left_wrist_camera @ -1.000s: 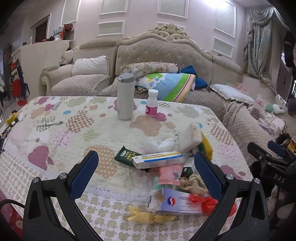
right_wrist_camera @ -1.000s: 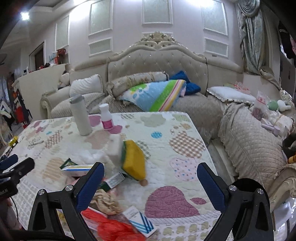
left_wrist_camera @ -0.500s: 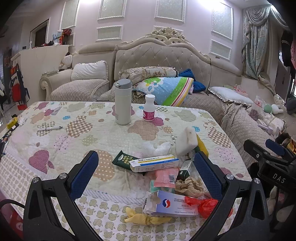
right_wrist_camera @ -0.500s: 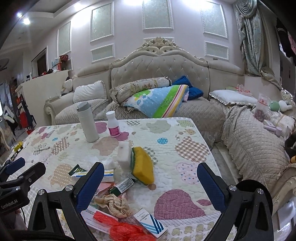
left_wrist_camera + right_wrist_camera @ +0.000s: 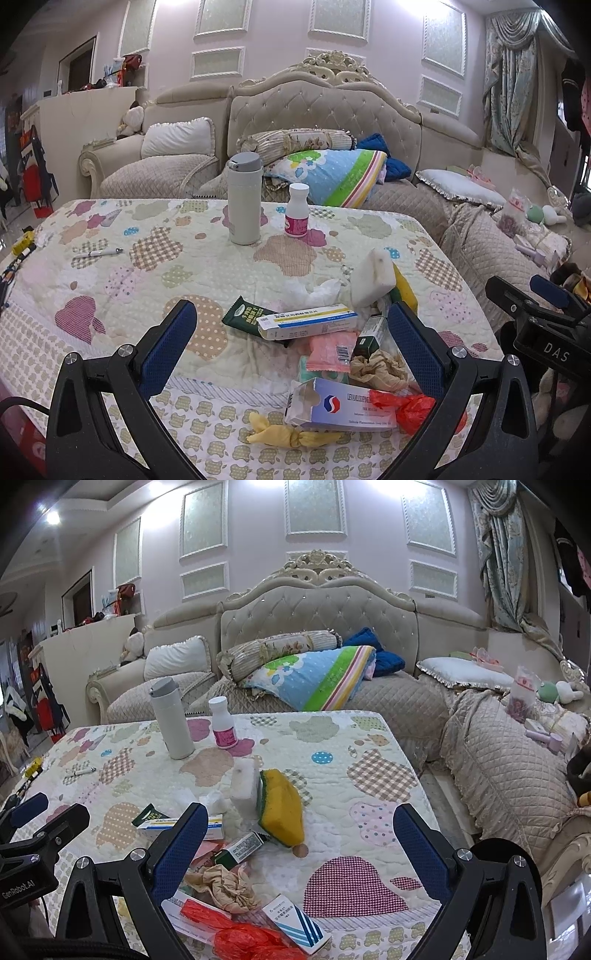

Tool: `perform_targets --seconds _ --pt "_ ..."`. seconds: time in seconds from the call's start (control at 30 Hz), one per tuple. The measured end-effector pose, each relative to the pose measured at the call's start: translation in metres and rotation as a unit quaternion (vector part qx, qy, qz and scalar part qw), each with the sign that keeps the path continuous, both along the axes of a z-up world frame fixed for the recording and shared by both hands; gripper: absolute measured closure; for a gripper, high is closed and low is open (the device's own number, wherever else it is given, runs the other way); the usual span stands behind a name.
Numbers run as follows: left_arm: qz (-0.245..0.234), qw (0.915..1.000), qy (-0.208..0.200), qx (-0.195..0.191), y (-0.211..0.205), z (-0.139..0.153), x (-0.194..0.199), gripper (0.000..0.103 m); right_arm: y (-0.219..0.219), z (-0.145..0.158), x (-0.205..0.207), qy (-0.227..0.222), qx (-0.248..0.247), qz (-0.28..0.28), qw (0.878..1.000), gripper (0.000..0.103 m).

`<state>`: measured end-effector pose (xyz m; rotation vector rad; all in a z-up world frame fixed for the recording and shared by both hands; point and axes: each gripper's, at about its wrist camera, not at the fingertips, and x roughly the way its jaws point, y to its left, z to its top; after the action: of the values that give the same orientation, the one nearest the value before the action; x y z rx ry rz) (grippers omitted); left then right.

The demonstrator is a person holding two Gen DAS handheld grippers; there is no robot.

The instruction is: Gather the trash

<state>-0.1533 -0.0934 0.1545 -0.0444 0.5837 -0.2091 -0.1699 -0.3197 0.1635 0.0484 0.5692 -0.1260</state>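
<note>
Left wrist view: the left tongs [image 5: 291, 343] hang spread wide over the near edge of the worktop [image 5: 155, 280], which is covered by a quilted patchwork cloth, and they pinch nothing. The trash lies in a heap near the right front of the worktop, between and just beyond the blue pads [image 5: 166, 347]. In it are a long yellow-striped box [image 5: 308, 322] lying on a dark green wrapper [image 5: 245, 315], a pink packet [image 5: 332, 350], crumpled tan paper [image 5: 380, 369], a white medicine box [image 5: 343, 406], a red plastic scrap [image 5: 410, 406] and a knotted yellow rag [image 5: 291, 435] nearest the edge. A white foam block [image 5: 373, 277] leans upright against a yellow sponge [image 5: 404, 291] just behind the heap. Farther back stand a grey-capped flask [image 5: 243, 203] and a small white bottle [image 5: 297, 216], with a pen [image 5: 98, 253] far to the left. The right tongs show at the right edge.

Right wrist view: the right tongs [image 5: 299, 849] are likewise spread wide and empty, above the near right part of the worktop [image 5: 369, 775]. The heap sits low on the left: sponge [image 5: 282, 806], foam block [image 5: 243, 786], a small green box [image 5: 242, 849], tan paper [image 5: 221, 886], red plastic [image 5: 240, 934] and a blue-striped box [image 5: 295, 923]. A sofa [image 5: 317, 627] stands beyond.
</note>
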Motion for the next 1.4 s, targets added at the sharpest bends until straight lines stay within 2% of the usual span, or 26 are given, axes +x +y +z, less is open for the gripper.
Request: perform_targets --seconds 1.4 --pt "-0.001 0.9997 0.026 0.003 -0.001 -0.017 0.009 0.0 0.0 -0.017 0.013 0.036 -0.007 0.0 0.999 0.003"
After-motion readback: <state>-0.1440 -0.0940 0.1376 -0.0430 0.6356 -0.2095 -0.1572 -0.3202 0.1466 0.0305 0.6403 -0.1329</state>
